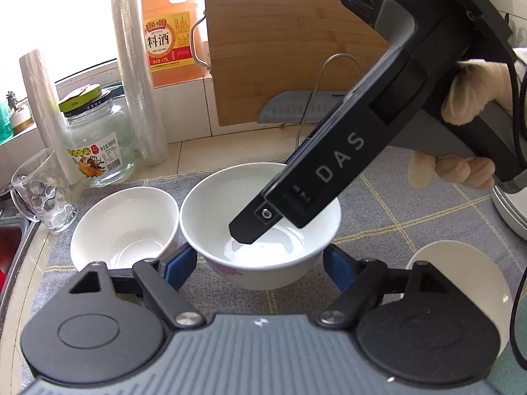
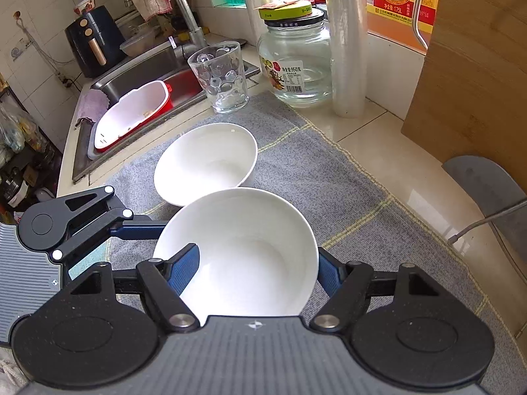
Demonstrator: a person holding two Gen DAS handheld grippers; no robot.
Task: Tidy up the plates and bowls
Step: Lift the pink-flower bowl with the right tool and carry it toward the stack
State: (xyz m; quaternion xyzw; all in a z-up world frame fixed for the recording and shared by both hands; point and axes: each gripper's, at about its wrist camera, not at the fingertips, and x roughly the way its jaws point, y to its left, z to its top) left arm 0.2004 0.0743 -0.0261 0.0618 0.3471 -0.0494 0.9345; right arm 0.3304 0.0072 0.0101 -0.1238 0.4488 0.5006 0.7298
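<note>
The right tool (image 2: 258,271) tilts steeply down from the upper right, held by a gloved hand (image 1: 467,98), one finger inside a white bowl (image 2: 243,250) and one outside, gripping its wall. The left tool (image 1: 260,263) straddles the same bowl, pads just beside its sides; contact is unclear. A second bowl (image 2: 206,161) rests beside it on the grey mat (image 2: 329,177) covering the desk (image 2: 378,131).

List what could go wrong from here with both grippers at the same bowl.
1. The left gripper flanks the patterned bowl low on its smooth sides, while the right gripper has one finger inside it. Uneven pulls could tip the bowl or let it slip.
2. The second bowl sits right beside it, with a glass mug just beyond. A swing that way could knock either.
</note>
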